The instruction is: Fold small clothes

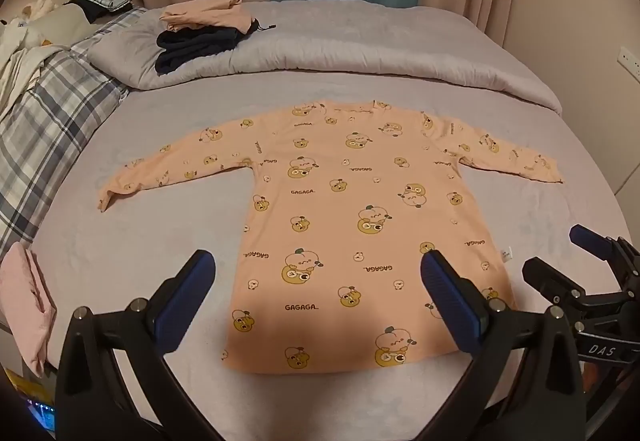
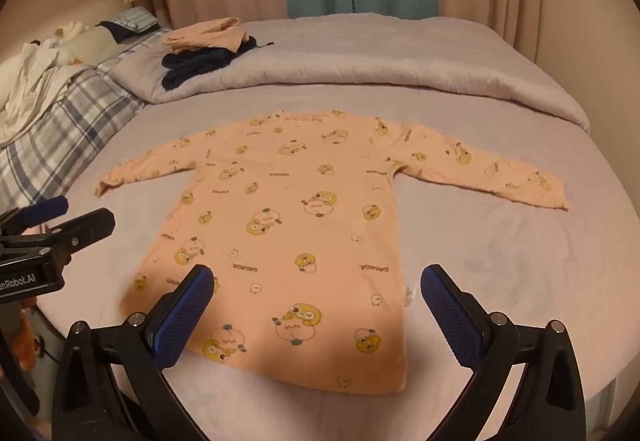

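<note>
Left wrist view: plaid bedding at left, then the peach long-sleeved shirt spread flat, sleeves out, on the bed sheet. Left gripper and right gripper hover above its hem, jaws wide, empty.

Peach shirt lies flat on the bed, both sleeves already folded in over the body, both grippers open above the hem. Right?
Not quite: both sleeves of the peach shirt are spread out sideways, not folded, as the left wrist view shows. It lies flat on the bed, left gripper and right gripper open.
</note>
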